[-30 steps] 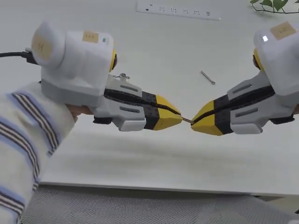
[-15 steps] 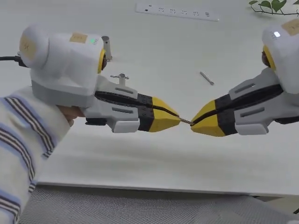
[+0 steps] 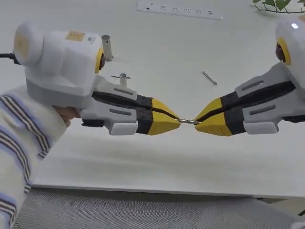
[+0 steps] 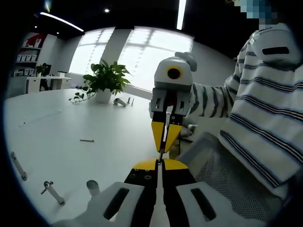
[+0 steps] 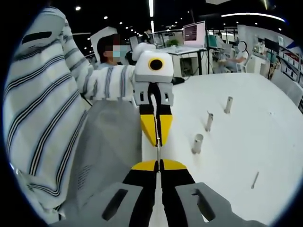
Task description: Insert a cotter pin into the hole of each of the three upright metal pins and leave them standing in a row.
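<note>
A thin cotter pin spans the small gap between my two grippers, held level above the table. My left gripper is shut on one end and my right gripper is shut on the other, tip to tip. In the right gripper view three upright metal pins stand in a row on the white table. In the head view two of them show behind the left gripper: a bare one and one with a cotter pin through it. A loose cotter pin lies on the table beyond the grippers.
A white power strip lies along the far side of the table, with plant leaves at the back right. The table's front edge runs just below the grippers. A striped sleeve is at the left.
The left gripper has drawn slightly left, so a little more of the cotter pin shows between the tips. The bare upright pin behind it has come into sight.
</note>
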Tool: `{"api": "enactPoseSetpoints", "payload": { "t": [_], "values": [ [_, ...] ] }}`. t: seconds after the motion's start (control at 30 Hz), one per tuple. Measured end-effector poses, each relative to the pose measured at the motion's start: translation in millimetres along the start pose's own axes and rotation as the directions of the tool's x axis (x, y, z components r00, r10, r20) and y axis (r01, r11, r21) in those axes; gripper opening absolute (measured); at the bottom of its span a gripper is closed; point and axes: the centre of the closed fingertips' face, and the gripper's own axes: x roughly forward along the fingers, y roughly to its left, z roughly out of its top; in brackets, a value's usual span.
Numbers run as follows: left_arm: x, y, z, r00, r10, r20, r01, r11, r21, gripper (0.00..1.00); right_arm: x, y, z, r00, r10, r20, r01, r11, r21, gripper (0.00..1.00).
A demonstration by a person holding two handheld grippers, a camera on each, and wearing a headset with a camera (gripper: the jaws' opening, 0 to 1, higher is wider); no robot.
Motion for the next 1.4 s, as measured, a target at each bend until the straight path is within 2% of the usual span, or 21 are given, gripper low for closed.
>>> {"api": "enactPoseSetpoints", "payload": {
  "t": [0.2,0.3,0.37,0.47,0.57,0.7,0.83,1.0,1.13,1.17,1.2,1.27,1.4],
  "values": [
    [4.2,-1.0,-4.6,0.9993,0.006,-0.037,-0.005,1.000,0.026,0.01,3.9,0.5,-5.2,0.9997,-0.003,-0.024,0.003,1.000,0.005,0.03],
    [6.3,0.8,-11.0,0.9979,0.013,-0.064,-0.012,1.000,0.006,0.01,7.0,0.3,-9.3,0.9989,-0.005,-0.047,0.006,1.000,0.006,0.03],
    [7.4,1.0,-14.3,0.9969,0.017,-0.077,-0.016,1.000,0.017,0.02,8.6,0.2,-11.1,0.9984,-0.007,-0.056,0.007,1.000,0.006,0.03],
    [8.4,1.4,-16.6,0.9966,0.020,-0.079,-0.019,1.000,0.007,0.11,9.8,-0.4,-11.5,0.9980,-0.011,-0.063,0.011,1.000,0.010,0.03],
    [7.1,7.3,-20.6,0.9942,0.049,-0.095,-0.048,0.999,0.021,0.18,11.0,-2.6,-14.2,0.9963,-0.024,-0.082,0.025,1.000,0.010,0.03],
    [1.9,13.5,-26.9,0.9897,0.076,-0.121,-0.073,0.997,0.027,0.19,11.6,-4.9,-17.4,0.9946,-0.039,-0.097,0.040,0.999,0.017,0.03],
    [-6.9,21.8,-30.4,0.9861,0.112,-0.123,-0.110,0.994,0.025,0.21,13.6,-6.7,-20.4,0.9927,-0.056,-0.107,0.060,0.998,0.030,0.03],
    [-18.4,32.2,-40.7,0.9750,0.157,-0.157,-0.156,0.988,0.021,0.26,19.4,-13.1,-26.0,0.9861,-0.105,-0.128,0.115,0.991,0.073,0.03],
    [-30.0,45.4,-49.7,0.9606,0.212,-0.179,-0.212,0.977,0.021,0.28,22.0,-15.6,-26.3,0.9822,-0.143,-0.121,0.158,0.980,0.120,0.03],
    [-35.7,55.6,-53.4,0.9452,0.262,-0.195,-0.260,0.965,0.038,0.28,22.5,-16.6,-26.2,0.9809,-0.155,-0.118,0.171,0.976,0.138,0.03],
    [-38.0,60.9,-53.9,0.9387,0.286,-0.192,-0.281,0.958,0.053,0.29,23.4,-16.7,-26.9,0.9799,-0.160,-0.119,0.177,0.973,0.150,0.03],
    [-42.0,66.5,-56.3,0.9333,0.301,-0.196,-0.299,0.953,0.041,0.28,25.0,-17.7,-28.0,0.9773,-0.173,-0.122,0.191,0.970,0.153,0.03],
    [-45.8,73.1,-57.0,0.9313,0.307,-0.197,-0.304,0.952,0.044,0.30,26.4,-23.2,-30.2,0.9722,-0.199,-0.124,0.219,0.959,0.180,0.03]
  ]
}}
